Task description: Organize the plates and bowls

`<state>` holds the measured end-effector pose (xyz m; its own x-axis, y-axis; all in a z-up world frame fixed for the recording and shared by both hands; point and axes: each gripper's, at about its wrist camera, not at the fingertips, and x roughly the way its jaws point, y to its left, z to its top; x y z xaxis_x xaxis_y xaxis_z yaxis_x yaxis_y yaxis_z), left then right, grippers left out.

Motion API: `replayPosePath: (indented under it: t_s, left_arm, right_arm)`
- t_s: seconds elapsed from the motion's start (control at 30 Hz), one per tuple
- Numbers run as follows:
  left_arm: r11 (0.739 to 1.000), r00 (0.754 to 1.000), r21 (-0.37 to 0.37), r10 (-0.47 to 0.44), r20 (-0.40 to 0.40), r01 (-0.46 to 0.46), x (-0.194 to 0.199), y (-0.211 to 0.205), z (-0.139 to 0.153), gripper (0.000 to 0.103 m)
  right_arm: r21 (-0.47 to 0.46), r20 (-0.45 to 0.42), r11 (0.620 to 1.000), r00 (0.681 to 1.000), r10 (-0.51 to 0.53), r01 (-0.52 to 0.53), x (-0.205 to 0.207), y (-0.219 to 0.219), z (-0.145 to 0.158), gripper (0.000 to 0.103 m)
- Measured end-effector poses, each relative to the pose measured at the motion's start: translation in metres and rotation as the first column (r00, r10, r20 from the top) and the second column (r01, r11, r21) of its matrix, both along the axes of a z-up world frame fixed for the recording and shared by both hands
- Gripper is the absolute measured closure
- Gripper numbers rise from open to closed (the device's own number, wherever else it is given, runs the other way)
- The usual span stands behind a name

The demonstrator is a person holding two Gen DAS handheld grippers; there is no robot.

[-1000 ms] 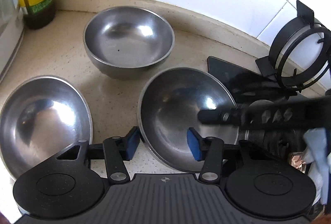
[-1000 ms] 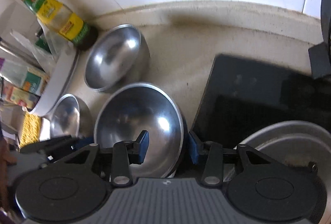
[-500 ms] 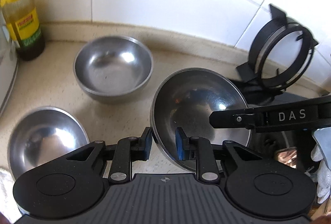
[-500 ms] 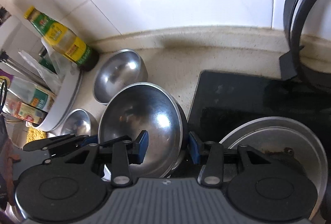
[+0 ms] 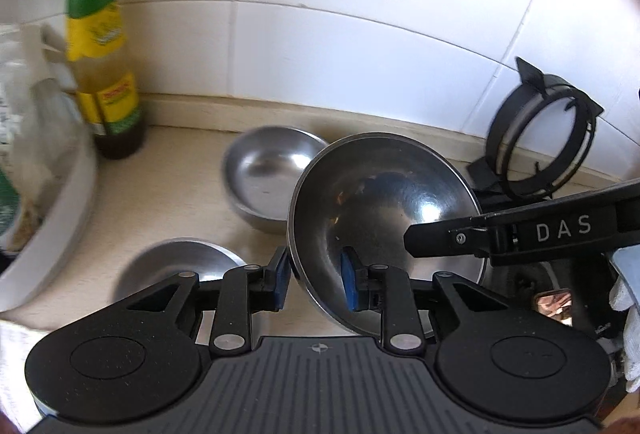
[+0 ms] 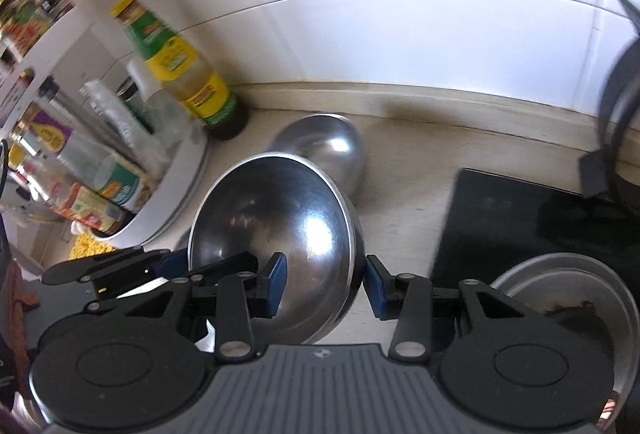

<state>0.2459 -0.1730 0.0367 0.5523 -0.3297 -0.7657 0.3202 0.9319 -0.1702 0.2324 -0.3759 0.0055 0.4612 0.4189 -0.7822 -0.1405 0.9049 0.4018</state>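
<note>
The left tool [image 5: 314, 278] is clenched on the near left rim of the big bowl [image 5: 384, 201], one blue pad outside the wall and one inside, though its jaws are easing apart a little with the rim between them. The right tool [image 6: 325, 284] grips the same big bowl [image 6: 276, 218] at its right rim, with its left pad inside the bowl and its right pad outside against the wall. The bowl is tilted and held clear of the counter [image 5: 176, 189] between the two tools.

Beyond the left tool, a small bowl [image 5: 272, 169] sits on the counter, partly hidden behind the big bowl's rim. Just left of that tool's left finger, another bowl [image 5: 176, 266] rests on the counter. A sauce bottle [image 5: 100, 73] stands far ahead to the left by the tiled wall, next to a white tray [image 5: 60, 201].

To the right of the right tool lies a black stove top [image 6: 520, 226], with a grey metal lid [image 6: 568, 298] close by its right finger. A black ring stand [image 5: 540, 137] stands beyond the big bowl on the right.
</note>
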Motion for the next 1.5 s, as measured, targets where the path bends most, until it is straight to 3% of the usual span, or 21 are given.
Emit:
replayPosePath:
  t_s: [0.37,0.73,1.5]
  left_arm:
    - [0.996,0.996,0.023,0.090,0.026,-0.091,-0.008,0.058,0.009,0.065]
    - [0.995,0.995,0.017,0.101,0.006,-0.102,-0.012,0.093,0.007,0.064]
    - [0.994,0.992,0.037,0.108,-0.061,-0.106,-0.007,0.107,-0.011,0.064]
  right_arm:
    - [-0.002,-0.009,0.994,0.994,0.106,-0.106,0.004,0.066,-0.003,0.042]
    - [-0.006,-0.020,0.991,0.991,0.131,-0.131,0.003,0.098,0.001,0.042]
    - [-0.043,-0.081,0.989,0.987,0.135,-0.139,0.014,0.121,-0.017,0.042]
